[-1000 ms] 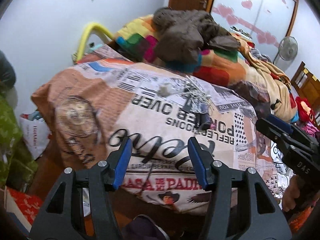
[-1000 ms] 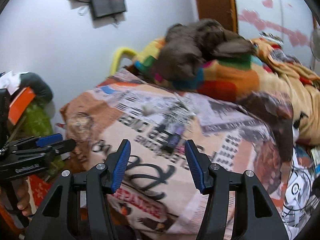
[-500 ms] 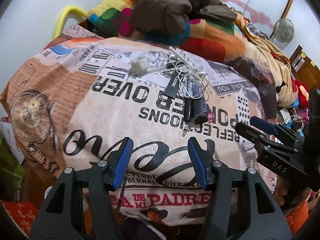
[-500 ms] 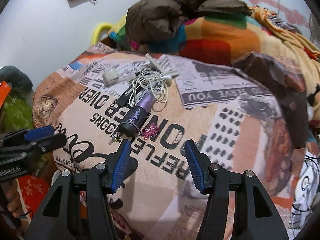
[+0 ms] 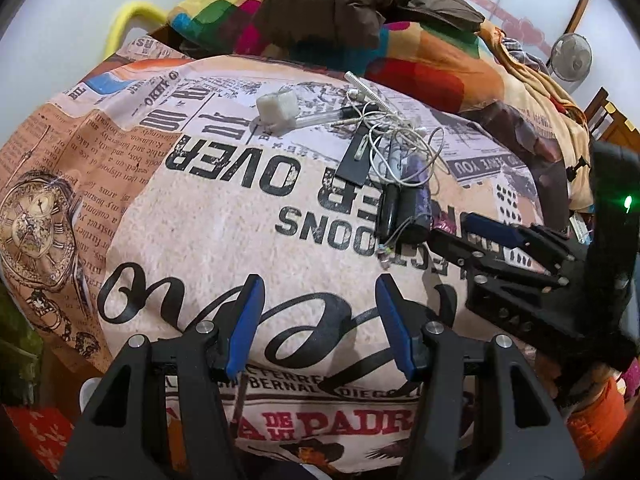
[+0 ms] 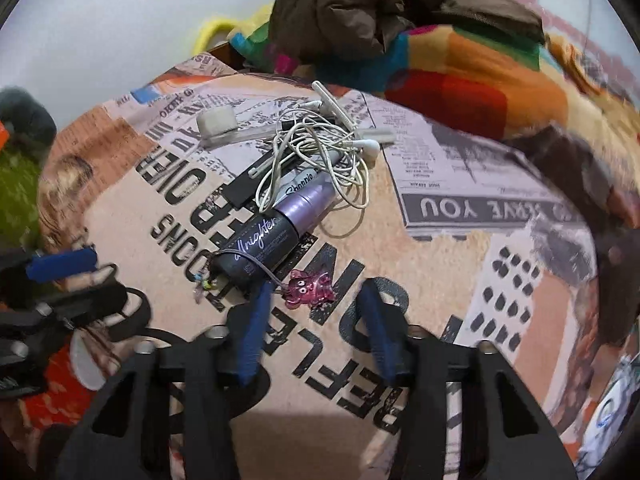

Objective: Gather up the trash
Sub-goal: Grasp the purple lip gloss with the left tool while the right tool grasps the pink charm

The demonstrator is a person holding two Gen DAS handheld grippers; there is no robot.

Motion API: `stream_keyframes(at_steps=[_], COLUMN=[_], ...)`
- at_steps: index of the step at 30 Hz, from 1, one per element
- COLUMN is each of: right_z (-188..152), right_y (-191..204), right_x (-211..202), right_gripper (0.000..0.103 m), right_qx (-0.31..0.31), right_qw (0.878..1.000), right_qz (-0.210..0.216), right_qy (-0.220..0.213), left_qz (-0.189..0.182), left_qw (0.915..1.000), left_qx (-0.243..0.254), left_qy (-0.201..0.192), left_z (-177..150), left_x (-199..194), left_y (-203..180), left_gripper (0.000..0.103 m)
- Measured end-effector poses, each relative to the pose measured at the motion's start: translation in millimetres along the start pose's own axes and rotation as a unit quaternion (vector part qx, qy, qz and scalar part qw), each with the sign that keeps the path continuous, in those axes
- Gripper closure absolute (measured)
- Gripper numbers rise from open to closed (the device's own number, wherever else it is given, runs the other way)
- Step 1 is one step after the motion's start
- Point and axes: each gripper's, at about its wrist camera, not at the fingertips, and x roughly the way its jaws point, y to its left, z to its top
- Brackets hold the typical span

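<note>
Nearest, left gripper (image 5: 316, 284): jaws about half apart, gripping nothing, hovering over bare fabric of the newspaper-print beige cushion (image 5: 200, 220). Probably kept wide and idle so as to be ready for whatever the other tool leaves.

Beside it, right gripper (image 6: 315, 286): tilted down at the near end of the litter heap, jaws just now closing in but not yet pressing on anything. Holds nothing. Between and just ahead of its blue pads, a small pink translucent bear-shaped charm (image 6: 306, 292) on a thin cord, likely the first target, hence the narrowed opening.

Touching the charm's cord, a black-and-purple cylindrical spray bottle (image 6: 272, 236) lying on its side. Draped across its far end, a tangled white earphone cable (image 6: 320, 152), with a black marker pen (image 6: 304, 178) and a flat black rectangular strip (image 6: 244, 188) pinned under the loops; risk of dragging the whole bundle if the cable snags. Further back, a small white cube-shaped block (image 6: 216, 122).

Beyond the cushion, a multicoloured patchwork blanket (image 6: 480, 80) and, heaped on it, a brown padded jacket (image 6: 360, 12).
</note>
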Motion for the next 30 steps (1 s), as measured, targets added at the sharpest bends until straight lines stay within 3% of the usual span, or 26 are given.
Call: stream_keyframes(at_steps=[2, 8, 20, 28, 30], right_z=[-1.4, -1.3, -18.0, -31.1, -33.1], right_y=[-0.7, -24.4, -73.5, -92.1, -95.0], right_x=[0.4, -4.4, -44.1, -51.2, -54.1], right_gripper=[0.08, 0.08, 0.08, 0.08, 0.08], right_qx=[-0.002, 0.044, 0.085, 0.106, 0.109], right_qw=[1.0, 0.998, 0.995, 0.993, 0.993], right_qz=[-0.012, 0.043, 0.014, 0.008, 0.009], right_qy=[-0.009, -0.009, -0.048, -0.049, -0.05], left_qz=[-0.006, -0.025, -0.038, -0.004, 0.006], left_qw=[1.0, 0.9995, 0.9985, 0.9992, 0.999], left_qx=[0.0, 0.016, 0.038, 0.04, 0.044], left_qy=[-0.002, -0.005, 0.001, 0.009, 0.011], left_z=[3.0, 14.2, 33.4, 40.6, 39.7], left_x=[-0.1, 2.1, 25.9, 53.7, 59.6], left_y=[-3.0, -24.5, -68.4, -85.5, -88.6], left_gripper=[0.047, 0.047, 0.047, 0.058, 0.067])
